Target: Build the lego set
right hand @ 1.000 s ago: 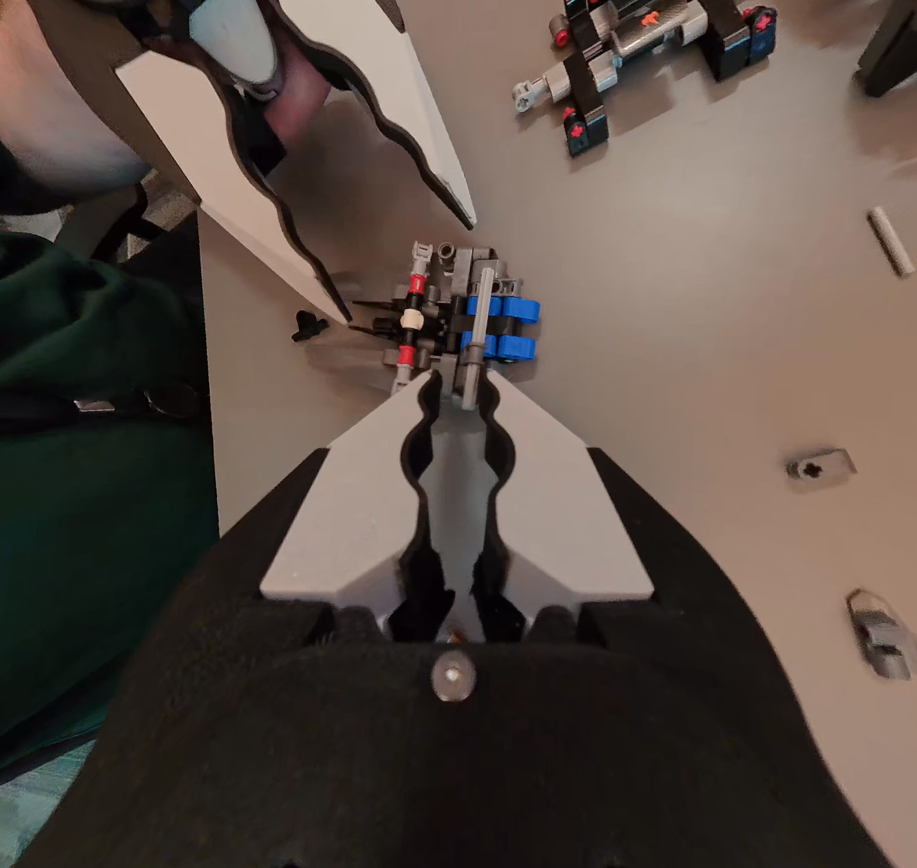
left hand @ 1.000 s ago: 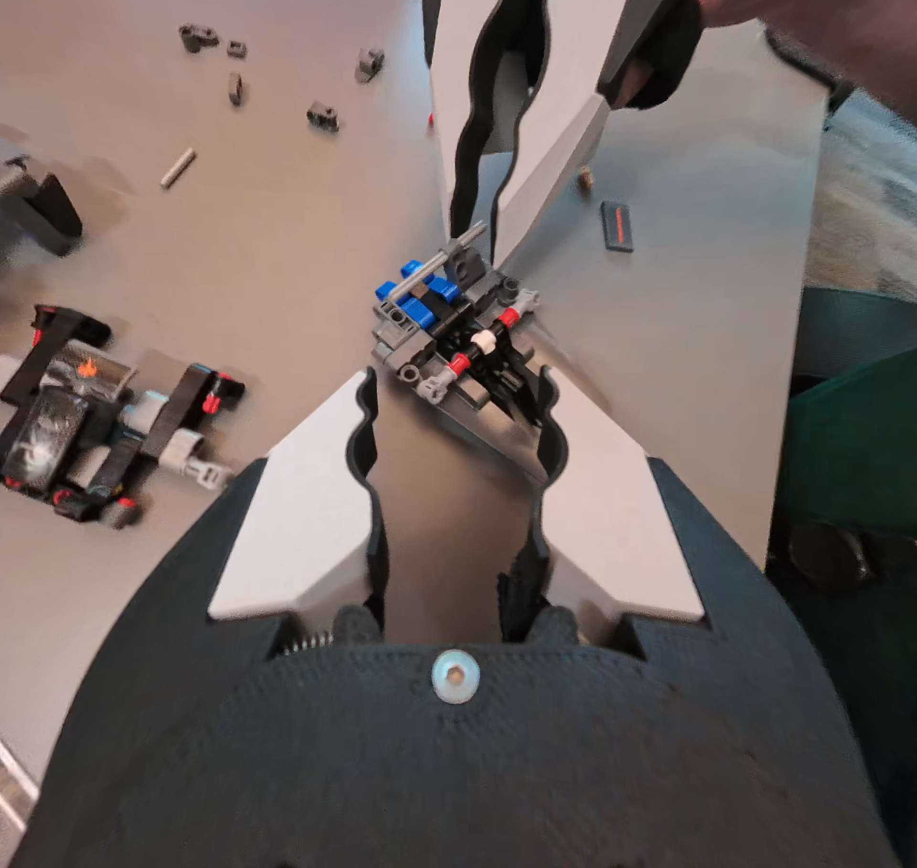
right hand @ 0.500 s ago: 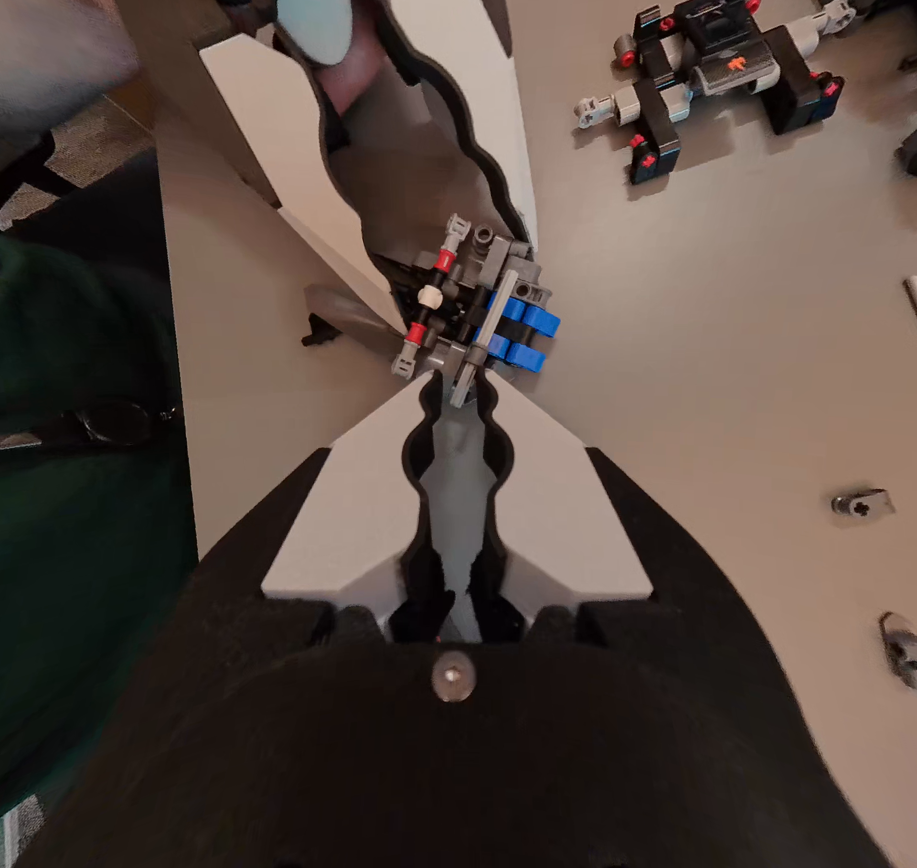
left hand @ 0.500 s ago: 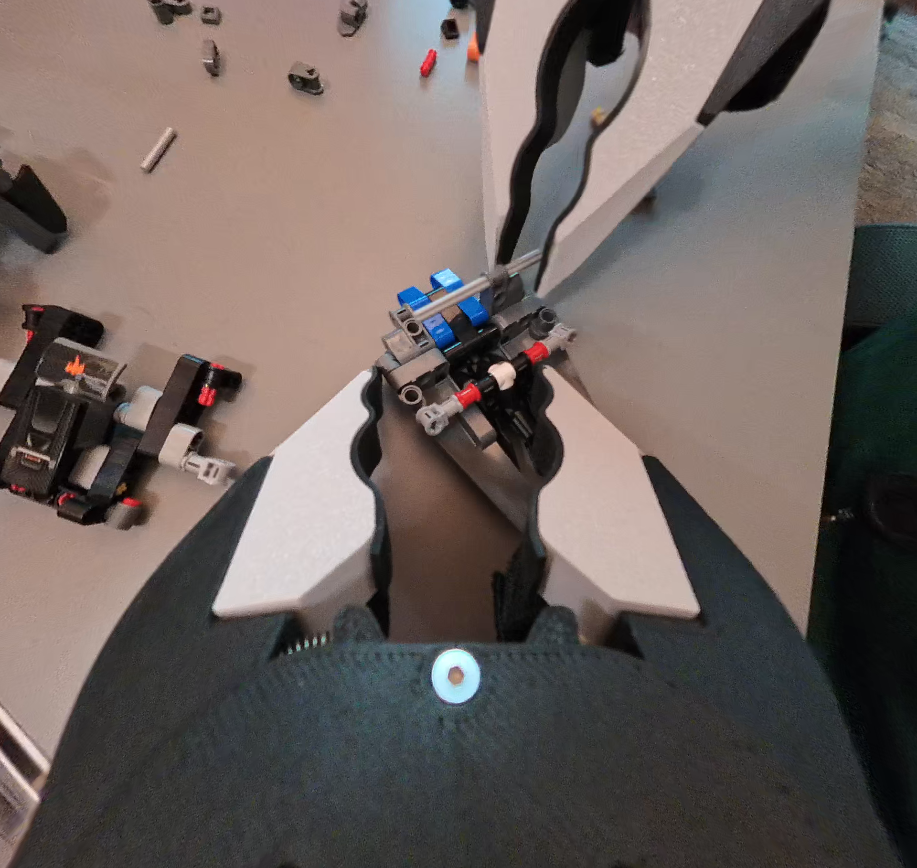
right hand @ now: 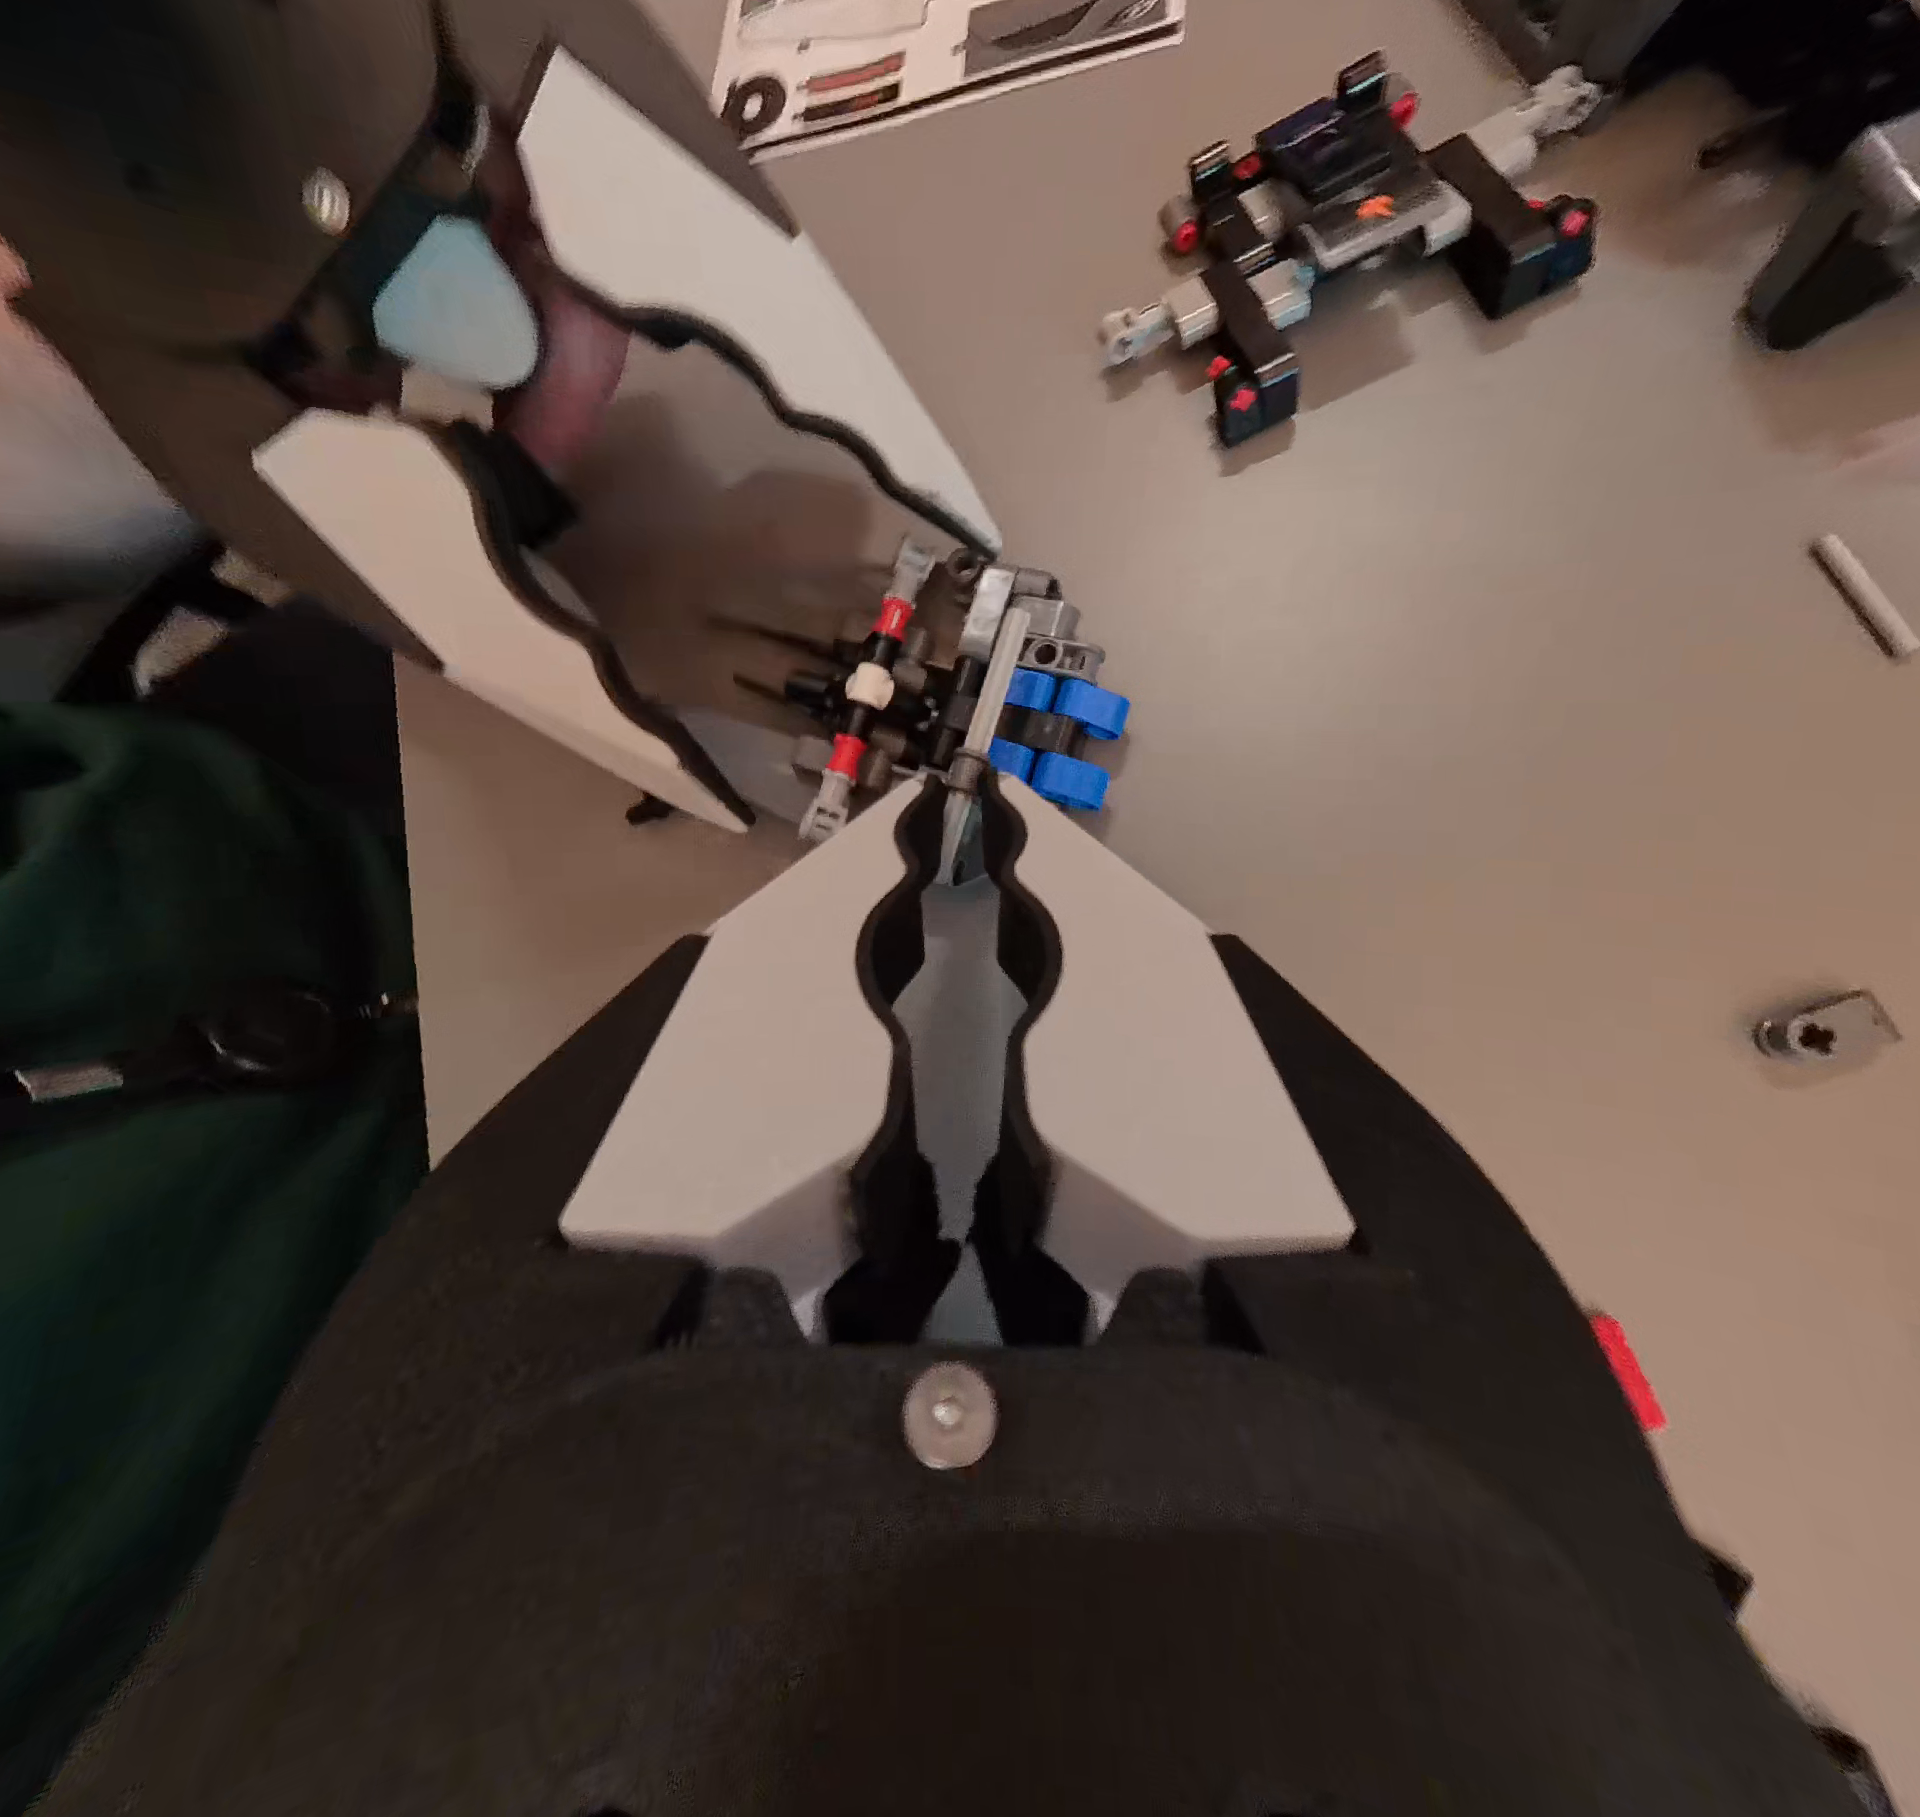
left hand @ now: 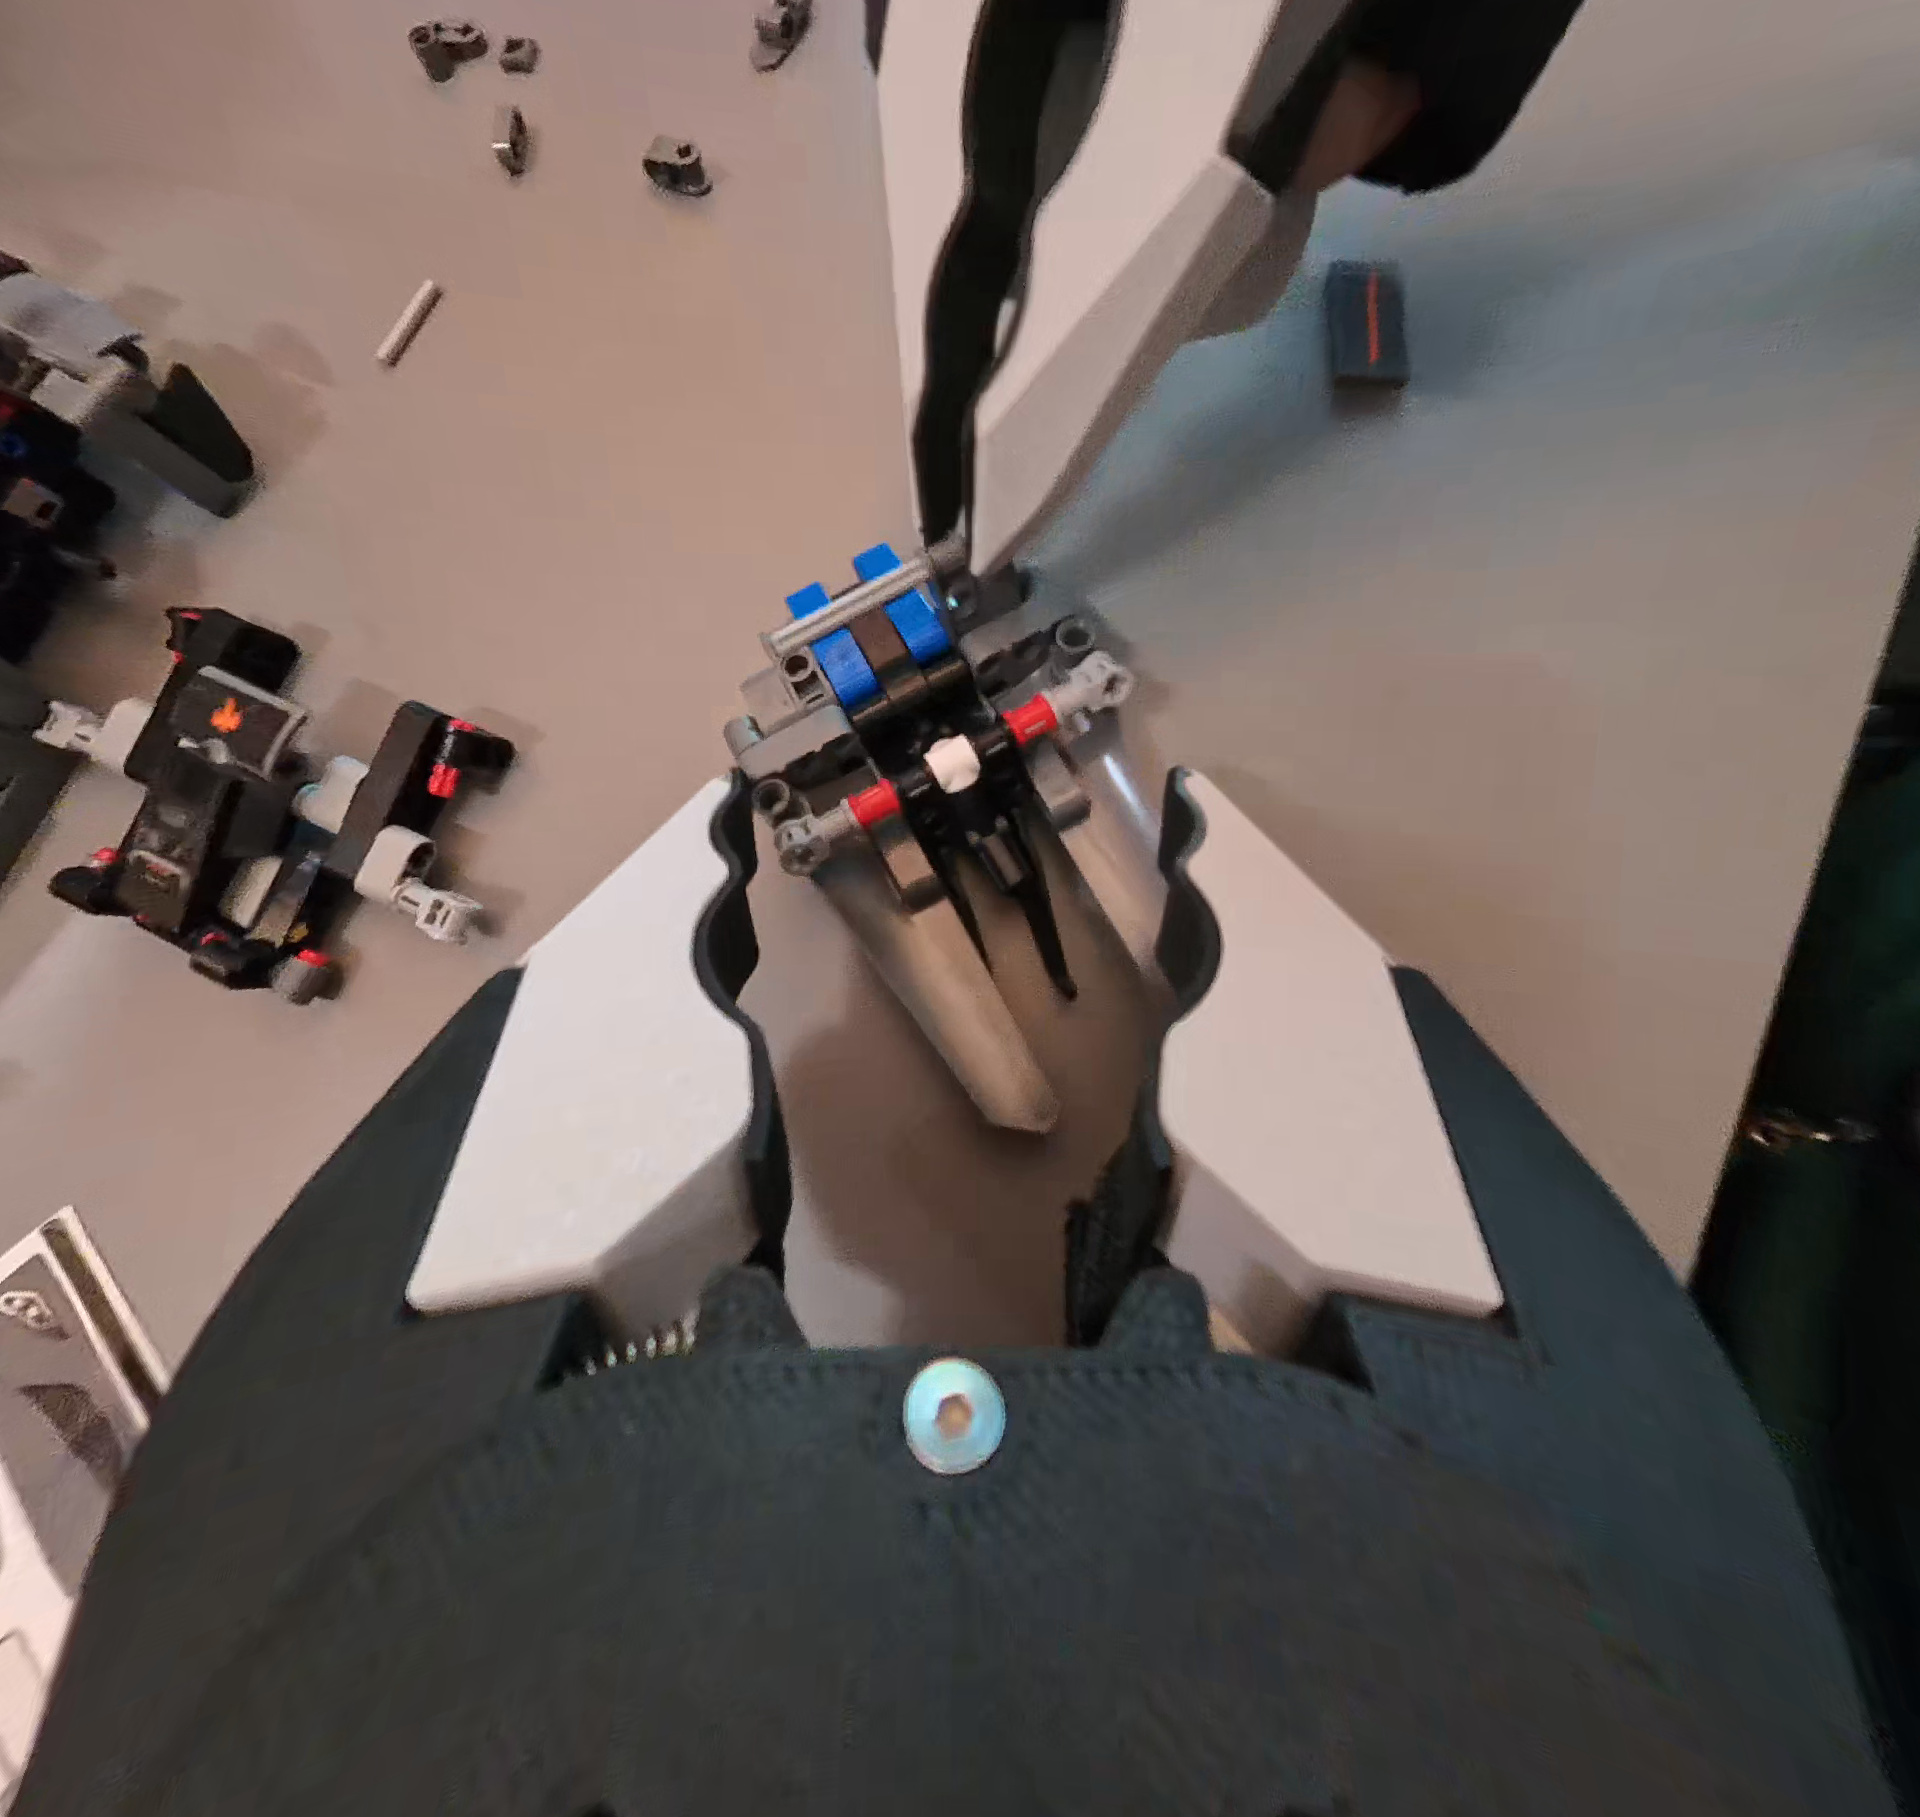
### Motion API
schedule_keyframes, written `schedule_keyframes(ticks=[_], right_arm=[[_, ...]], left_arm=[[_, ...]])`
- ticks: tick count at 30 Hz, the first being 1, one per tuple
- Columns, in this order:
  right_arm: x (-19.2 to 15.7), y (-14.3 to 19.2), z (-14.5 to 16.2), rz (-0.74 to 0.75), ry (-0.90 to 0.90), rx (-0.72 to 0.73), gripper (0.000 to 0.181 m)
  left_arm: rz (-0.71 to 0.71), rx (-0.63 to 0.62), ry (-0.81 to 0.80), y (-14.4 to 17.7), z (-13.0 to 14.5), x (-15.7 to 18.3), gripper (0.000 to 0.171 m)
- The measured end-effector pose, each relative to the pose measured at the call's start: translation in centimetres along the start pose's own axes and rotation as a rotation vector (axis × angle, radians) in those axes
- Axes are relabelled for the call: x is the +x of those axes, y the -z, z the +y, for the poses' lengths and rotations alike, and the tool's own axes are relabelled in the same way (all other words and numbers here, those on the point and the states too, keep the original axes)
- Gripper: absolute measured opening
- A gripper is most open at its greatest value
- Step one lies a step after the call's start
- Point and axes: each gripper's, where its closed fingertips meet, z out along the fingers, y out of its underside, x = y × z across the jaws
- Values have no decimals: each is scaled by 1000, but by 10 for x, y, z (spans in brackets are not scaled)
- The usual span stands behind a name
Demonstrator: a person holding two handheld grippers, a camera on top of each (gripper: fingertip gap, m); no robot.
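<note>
the grey table [right hand: 1455,832] is carrying everything, and the small blue-and-grey assembly [left hand: 894,707] is sitting near its edge, the landmark here. the left gripper [left hand: 956,801] is straddling the assembly's near end, fingers spread wide, not clamping. the right gripper [right hand: 961,801], on the assembly's far side from the left one, is pinching the tip of the thin grey axle [right hand: 987,687], fingers nearly together. my read: the axle is being pushed through, so brace with the left first and drive straight along the axle, or the whole piece is skidding. beyond the assembly a bigger black chassis [right hand: 1351,219] is lying, a printed sheet [right hand: 956,1] farther off, loose grey connectors [left hand: 675,167] scattered well away.
</note>
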Motion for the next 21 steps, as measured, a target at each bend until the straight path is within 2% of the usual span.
schedule_keyframes(ticks=[5, 9, 17, 21], right_arm=[[6, 2, 4, -88, -167, 58, 4], [17, 0, 12, -82, -234, 68, 3], [16, 5, 11, -98, -220, 68, 11], [13, 2, 16, -117, -222, 41, 12]], left_arm=[[-29, -2, -15, -2, -1, -1, 76], [-24, 3, -18, -2, -2, -1, 76], [-23, 7, -6, 0, -2, -5, 76], [8, 47, 1, 6, -17, -13, 72]])
